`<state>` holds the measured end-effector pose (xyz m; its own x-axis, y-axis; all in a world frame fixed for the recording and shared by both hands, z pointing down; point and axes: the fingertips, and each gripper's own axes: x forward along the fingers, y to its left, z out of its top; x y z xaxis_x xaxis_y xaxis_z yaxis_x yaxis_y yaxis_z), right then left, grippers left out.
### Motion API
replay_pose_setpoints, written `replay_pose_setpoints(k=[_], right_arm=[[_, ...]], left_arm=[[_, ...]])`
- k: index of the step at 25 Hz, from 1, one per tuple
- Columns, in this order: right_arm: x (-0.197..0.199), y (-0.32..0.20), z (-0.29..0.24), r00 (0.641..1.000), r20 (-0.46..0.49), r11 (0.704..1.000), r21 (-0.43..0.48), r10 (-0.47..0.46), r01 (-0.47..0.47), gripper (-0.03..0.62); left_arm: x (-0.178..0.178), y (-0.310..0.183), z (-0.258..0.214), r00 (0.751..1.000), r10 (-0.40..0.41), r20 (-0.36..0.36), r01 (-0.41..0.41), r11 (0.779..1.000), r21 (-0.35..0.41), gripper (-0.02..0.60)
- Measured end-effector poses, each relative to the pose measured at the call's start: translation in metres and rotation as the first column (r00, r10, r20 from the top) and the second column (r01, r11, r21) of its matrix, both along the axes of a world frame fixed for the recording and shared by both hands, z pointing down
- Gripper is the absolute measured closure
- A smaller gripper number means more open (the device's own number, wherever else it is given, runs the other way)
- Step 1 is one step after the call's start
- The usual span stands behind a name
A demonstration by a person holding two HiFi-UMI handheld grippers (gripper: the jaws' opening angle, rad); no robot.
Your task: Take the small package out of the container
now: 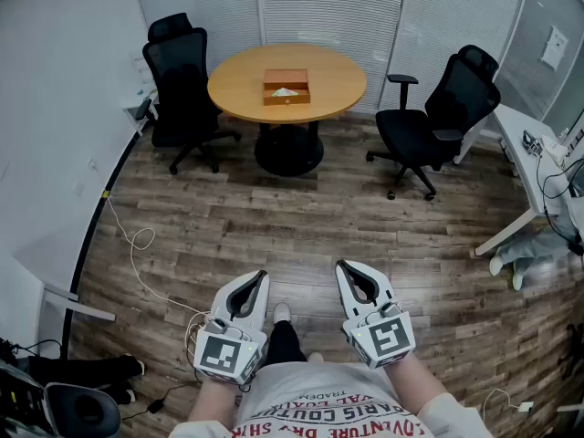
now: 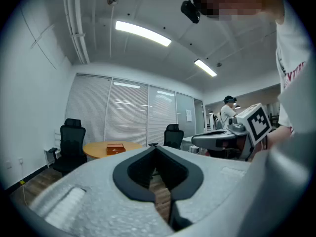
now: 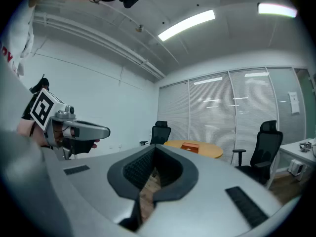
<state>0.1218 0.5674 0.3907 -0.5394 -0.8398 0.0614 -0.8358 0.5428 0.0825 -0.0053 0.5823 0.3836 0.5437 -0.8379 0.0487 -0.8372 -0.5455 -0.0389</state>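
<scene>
Small package (image 1: 285,92), pale, inside wooden container (image 1: 286,101)

**Bright, even office light; strong fisheye in the gripper views**

All three views are well lit and evenly exposed. In the left gripper view the ceiling strips (image 2: 143,32) burn out to plain white, and the right gripper view has the same glare overhead. In the head view shadows are soft and short, darkest under the table (image 1: 286,82). The floor (image 1: 274,226) carries a pale sheen low in the middle. Straight lines bow outward toward that view's edges. Both gripper views are round with black corners, and the walls and ceiling curve hard near the rim. Close to the lens, the left gripper (image 2: 157,148) and right gripper (image 3: 154,149) look soft and slightly grainy. The room beyond them is sharper.
</scene>
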Motion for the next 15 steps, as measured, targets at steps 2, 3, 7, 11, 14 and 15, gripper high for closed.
replay_pose_setpoints(k=[2,3,7,11,14,15], right_arm=[[0.002,0.000,0.002,1.000,-0.002,1.000,-0.013,0.017,-0.017,0.589],[0.003,-0.001,0.004,1.000,-0.004,1.000,-0.019,0.025,-0.025,0.589],[0.005,-0.008,0.006,1.000,0.003,0.999,-0.018,0.030,-0.030,0.588],[0.004,-0.016,0.003,0.998,0.023,0.999,-0.023,0.050,-0.049,0.588],[0.000,-0.028,0.009,0.999,0.032,0.999,-0.032,0.038,-0.037,0.587],[0.000,-0.033,0.011,0.999,0.032,0.999,-0.036,0.040,-0.039,0.586]], left_arm=[[0.000,0.000,0.001,1.000,-0.003,-0.003,0.003,1.000,-0.007,0.571],[-0.001,-0.001,0.002,1.000,-0.006,-0.005,0.005,1.000,-0.012,0.571],[0.000,-0.006,0.002,1.000,-0.007,-0.008,0.007,1.000,-0.019,0.571],[-0.004,-0.014,0.002,1.000,-0.001,-0.010,0.001,1.000,-0.019,0.571],[-0.007,-0.028,0.005,1.000,-0.001,-0.011,0.001,1.000,-0.023,0.571],[-0.008,-0.033,0.006,1.000,0.001,-0.009,-0.001,1.000,-0.025,0.571]])
